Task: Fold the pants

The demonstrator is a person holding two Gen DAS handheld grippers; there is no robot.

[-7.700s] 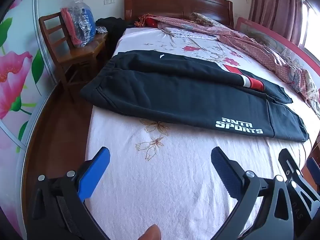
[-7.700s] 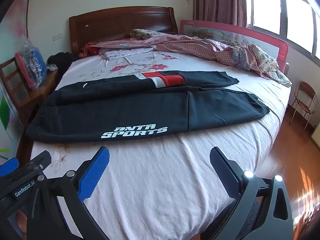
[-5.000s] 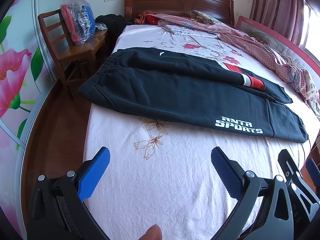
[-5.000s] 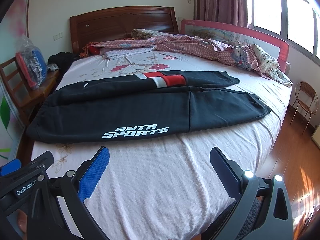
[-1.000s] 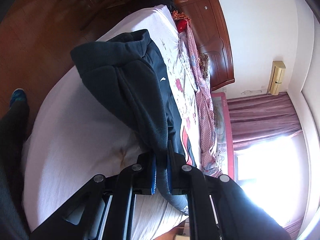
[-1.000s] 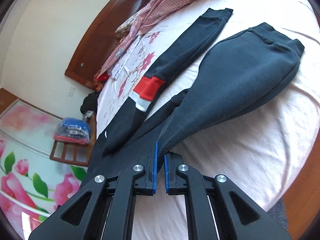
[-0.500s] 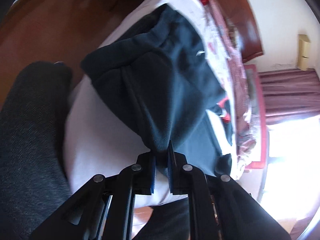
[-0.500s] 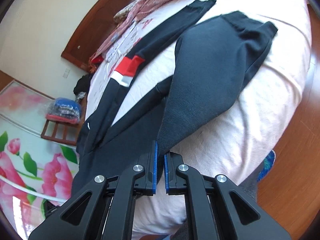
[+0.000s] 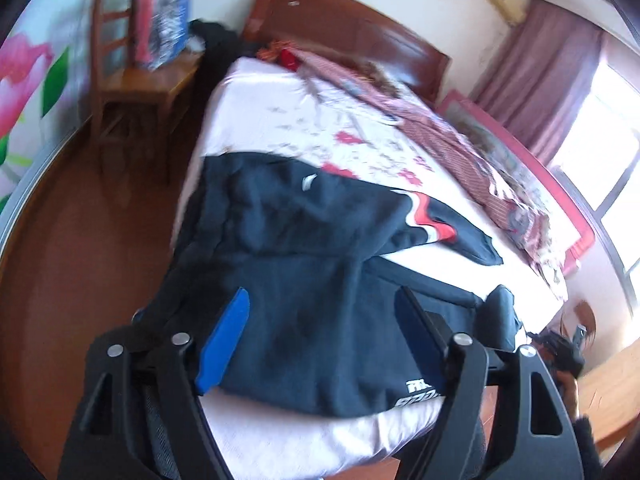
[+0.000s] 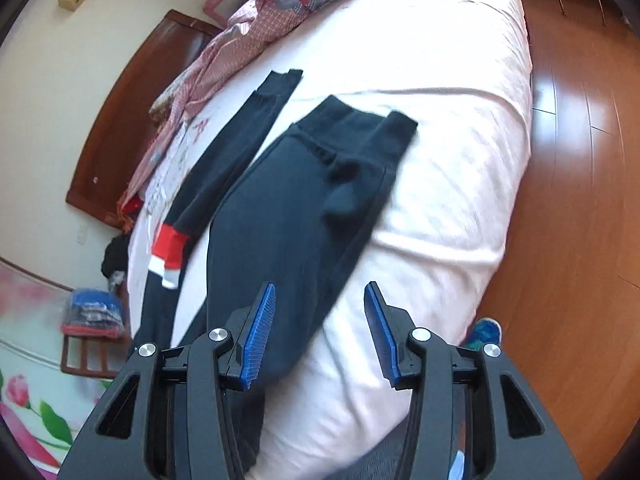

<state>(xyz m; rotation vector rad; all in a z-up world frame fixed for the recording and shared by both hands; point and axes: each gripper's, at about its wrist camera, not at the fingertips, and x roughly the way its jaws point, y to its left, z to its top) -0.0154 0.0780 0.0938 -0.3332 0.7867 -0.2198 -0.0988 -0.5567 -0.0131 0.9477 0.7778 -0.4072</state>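
Observation:
Dark pants (image 9: 304, 264) lie across the pink bed sheet (image 9: 280, 436), with white lettering near the front edge. The far leg carries a red and white band (image 9: 428, 224). My left gripper (image 9: 322, 294) hangs above the waist end, its jaws opening wide, and no fabric touches its blue pads (image 9: 224, 340). In the right wrist view the near pant leg (image 10: 288, 216) ends in a cuff (image 10: 352, 128), and the far leg shows the red band (image 10: 170, 254). My right gripper (image 10: 320, 286) is above the near leg's edge, jaws opening, holding nothing.
A wooden chair (image 9: 132, 80) holding a plastic bag stands left of the bed. Behind is a brown headboard (image 9: 344, 32). A pink checked quilt (image 10: 256, 24) lies along the far side. Wooden floor (image 10: 580, 168) surrounds the bed; a blue shoe (image 10: 485, 332) shows below.
Both grippers were shut on pants fabric and have let it go; the fabric now lies on the bed. The left view has rolled upright and risen; the right one shifted sideways.

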